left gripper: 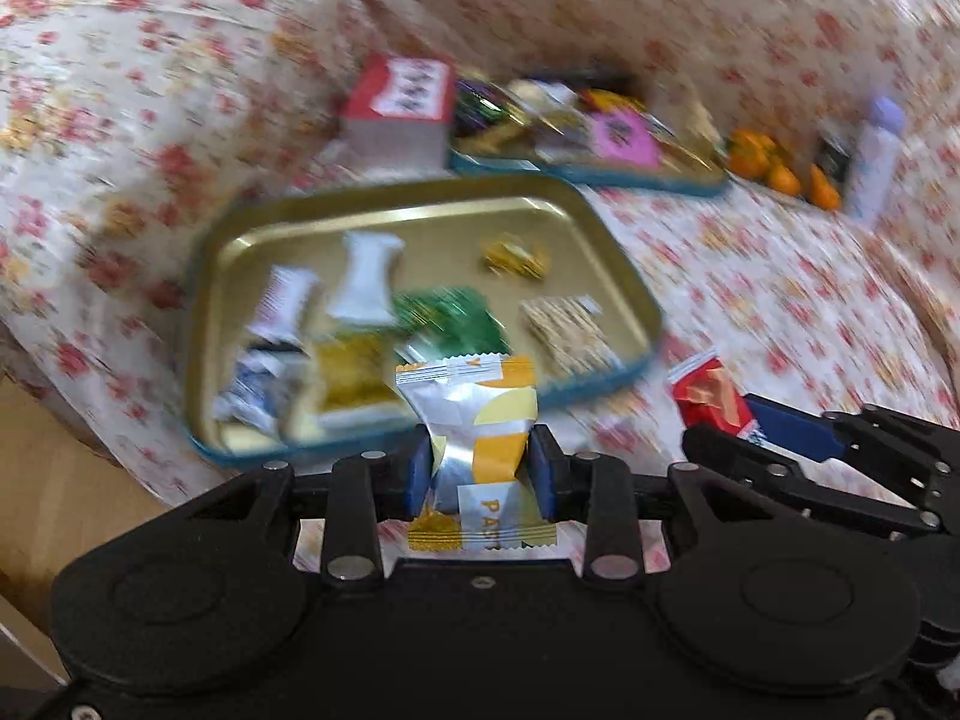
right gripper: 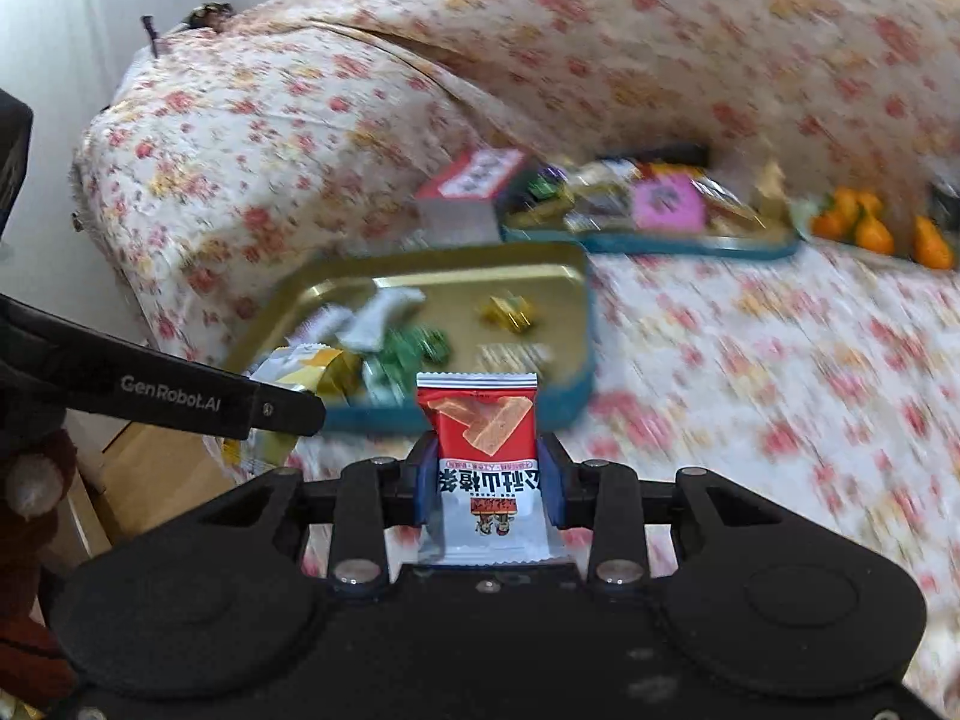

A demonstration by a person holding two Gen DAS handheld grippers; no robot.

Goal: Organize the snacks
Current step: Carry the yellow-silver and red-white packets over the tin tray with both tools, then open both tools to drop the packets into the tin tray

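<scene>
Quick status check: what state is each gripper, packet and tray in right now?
left gripper: shut on yellow-silver packet
right gripper: shut on red-white packet
near tray: lying flat, partly filled
far tray: crowded with snacks

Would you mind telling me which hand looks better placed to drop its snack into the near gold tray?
Probably the left: its tool holds the yellow snack at the tray edge; the right tool sits farther off.
</scene>
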